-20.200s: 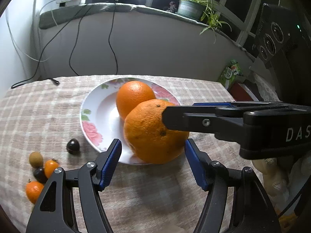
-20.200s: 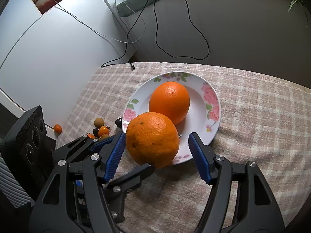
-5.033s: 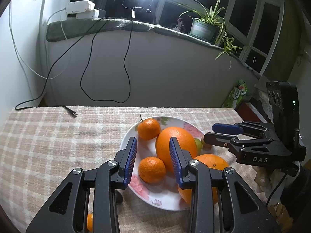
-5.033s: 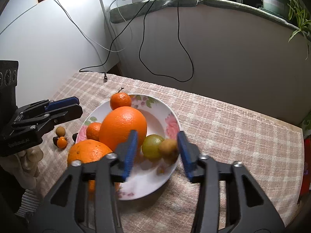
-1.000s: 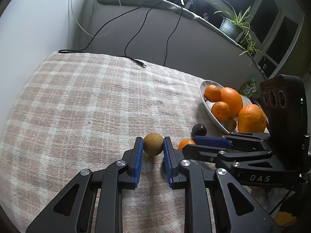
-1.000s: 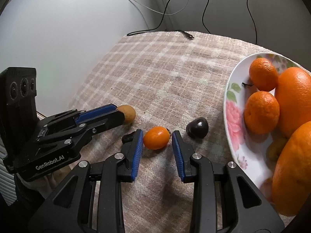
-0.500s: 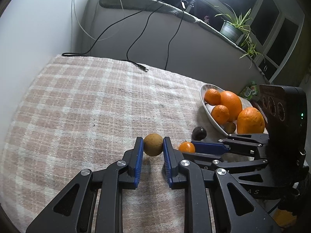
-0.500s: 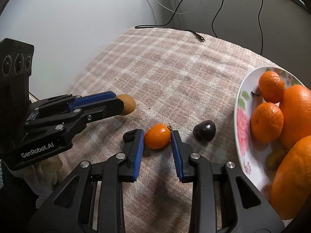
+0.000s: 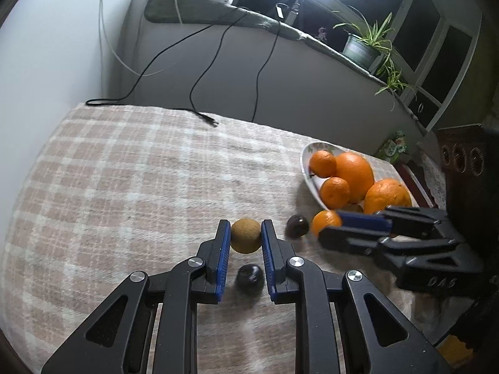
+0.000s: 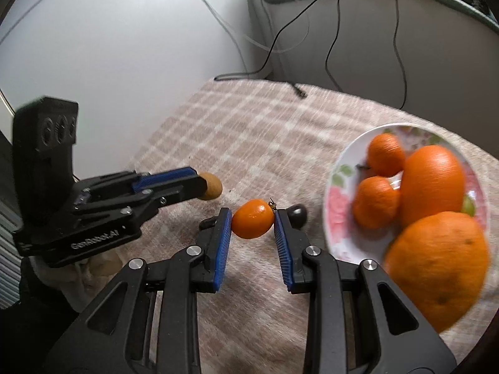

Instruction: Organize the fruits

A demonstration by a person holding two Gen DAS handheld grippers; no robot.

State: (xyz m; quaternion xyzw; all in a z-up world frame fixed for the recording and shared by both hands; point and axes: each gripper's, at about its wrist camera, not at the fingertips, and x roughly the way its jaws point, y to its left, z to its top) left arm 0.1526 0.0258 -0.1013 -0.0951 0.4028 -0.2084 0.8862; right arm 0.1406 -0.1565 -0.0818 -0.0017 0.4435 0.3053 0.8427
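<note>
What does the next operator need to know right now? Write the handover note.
Left hand-held gripper: shut on the brown fruit.
Right hand-held gripper: shut on the small orange fruit.
Floral plate: already holds two big oranges and two mandarins, with a green fruit behind them.
Left: two dark fruits on the checked cloth.
Next, probably: carry both held fruits to the plate, then fetch the dark ones.

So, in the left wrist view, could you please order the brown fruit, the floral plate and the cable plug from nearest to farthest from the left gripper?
1. Brown fruit, gripped between the left gripper pads.
2. Floral plate, far right.
3. Cable plug, at the cloth's back edge.
</note>
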